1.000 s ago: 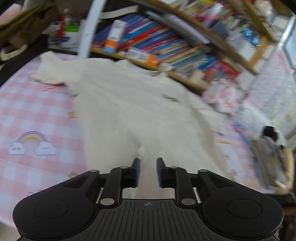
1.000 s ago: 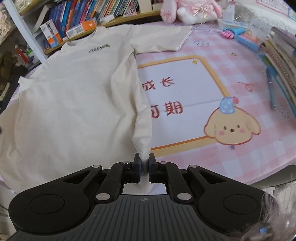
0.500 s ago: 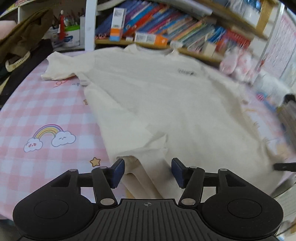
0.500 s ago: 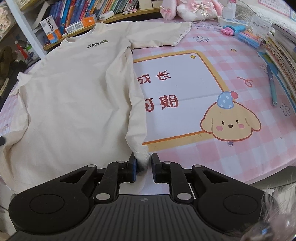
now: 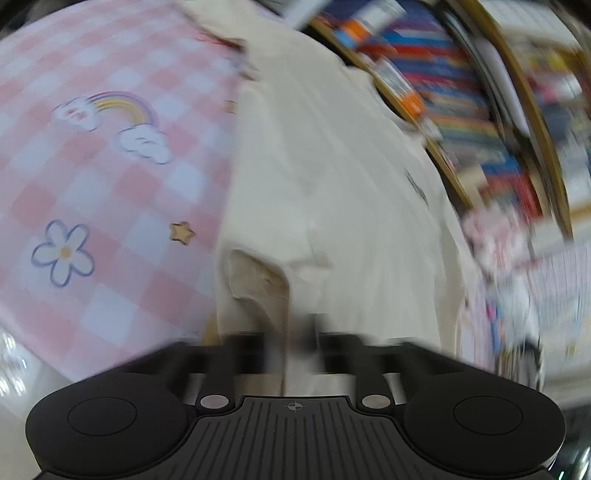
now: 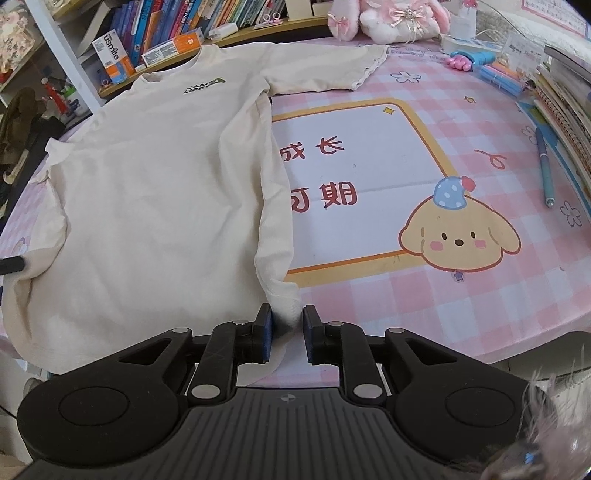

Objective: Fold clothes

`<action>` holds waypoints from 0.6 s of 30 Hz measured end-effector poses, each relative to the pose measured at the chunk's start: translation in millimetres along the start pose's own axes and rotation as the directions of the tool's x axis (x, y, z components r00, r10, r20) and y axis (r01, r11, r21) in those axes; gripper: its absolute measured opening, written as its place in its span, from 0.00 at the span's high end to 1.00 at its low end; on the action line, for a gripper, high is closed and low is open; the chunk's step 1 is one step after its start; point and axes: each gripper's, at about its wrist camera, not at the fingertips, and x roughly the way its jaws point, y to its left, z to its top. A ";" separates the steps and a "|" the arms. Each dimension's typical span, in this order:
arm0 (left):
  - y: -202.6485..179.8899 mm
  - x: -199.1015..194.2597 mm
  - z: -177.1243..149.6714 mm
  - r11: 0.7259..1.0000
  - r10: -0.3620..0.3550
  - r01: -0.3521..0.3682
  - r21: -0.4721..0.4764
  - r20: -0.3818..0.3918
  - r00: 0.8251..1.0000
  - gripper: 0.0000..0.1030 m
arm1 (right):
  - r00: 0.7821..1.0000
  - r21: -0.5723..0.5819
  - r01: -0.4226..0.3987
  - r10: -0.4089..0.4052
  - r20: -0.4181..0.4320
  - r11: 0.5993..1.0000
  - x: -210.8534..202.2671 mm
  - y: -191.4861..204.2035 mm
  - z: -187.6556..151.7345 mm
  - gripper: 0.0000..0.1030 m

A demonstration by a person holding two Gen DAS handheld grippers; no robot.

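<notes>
A cream long-sleeved shirt (image 6: 155, 192) lies flat, front up, on the pink checked table cover (image 6: 424, 306), collar toward the bookshelf. My right gripper (image 6: 287, 334) is open at the shirt's near right hem corner, with the cloth lying loose between its jaws. In the blurred left wrist view the shirt (image 5: 332, 184) runs away from me, and my left gripper (image 5: 295, 350) sits at its near left hem corner; motion blur hides how its jaws stand.
A bookshelf (image 6: 177, 26) lines the far edge. A pink plush toy (image 6: 391, 18), pens (image 6: 545, 166) and stacked notebooks (image 6: 565, 99) sit at the right. A puppy picture (image 6: 458, 236) marks the cover. The table's near edge is just below both grippers.
My right gripper has opened and let go of the hem corner, which now lies on the table. My left gripper opened, then swung quickly, blurring its view.
</notes>
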 end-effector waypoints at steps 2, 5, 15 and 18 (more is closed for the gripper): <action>-2.6 -30.3 -4.7 0.999 -0.023 0.020 0.026 0.121 0.992 0.99 | 1.000 -0.009 -0.001 0.001 0.000 1.000 0.0 0.1 -0.4 0.85; -2.7 -87.0 -28.4 0.984 0.048 -0.093 0.152 0.276 0.960 0.98 | 1.000 -0.023 -0.002 0.002 -0.001 1.000 0.0 0.3 -0.9 0.86; 57.9 -102.9 -61.8 0.900 0.374 -0.409 0.148 0.216 0.902 0.64 | 0.999 -0.028 -0.034 0.034 -0.008 0.999 -2.5 -4.6 -0.1 0.84; 57.6 -100.0 -48.4 0.877 0.399 -0.450 0.169 0.265 0.878 0.53 | 0.999 -0.020 -0.036 0.036 -0.003 0.999 -5.7 -6.5 -2.2 0.79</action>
